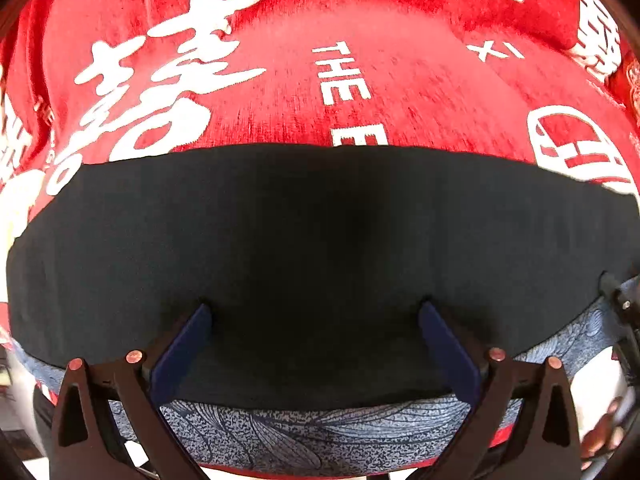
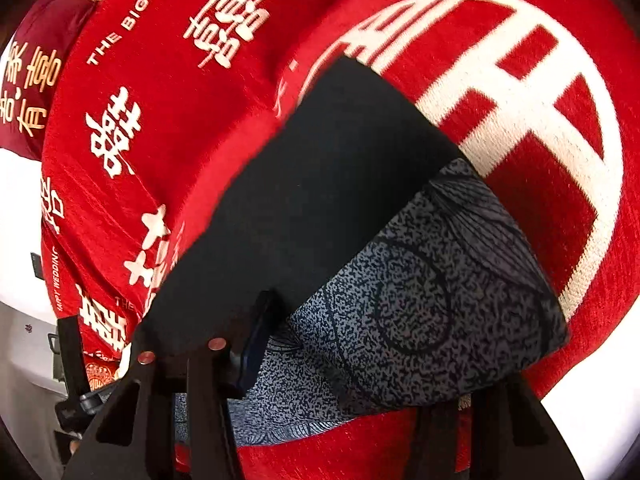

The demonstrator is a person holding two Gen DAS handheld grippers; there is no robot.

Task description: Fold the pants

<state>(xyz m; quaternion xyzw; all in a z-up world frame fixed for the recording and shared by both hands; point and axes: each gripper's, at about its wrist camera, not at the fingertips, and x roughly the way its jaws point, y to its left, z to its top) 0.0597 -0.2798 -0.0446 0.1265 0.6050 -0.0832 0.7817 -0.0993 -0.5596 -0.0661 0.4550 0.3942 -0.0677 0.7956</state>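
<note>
The pants lie folded on a red blanket: a black layer on top of a blue-grey leaf-patterned layer. My left gripper is open above the black layer, blue pads spread wide, fabric between them but not pinched. In the right wrist view the same pants show as a black panel beside patterned fabric. My right gripper stands open; its left pad rests by the black edge, and the patterned cloth hides the right finger.
The red blanket with white characters and the words "THE BIGDAY" covers the surface under the pants. A dark red pillow lies at the far left. White floor or furniture shows beyond the blanket edge.
</note>
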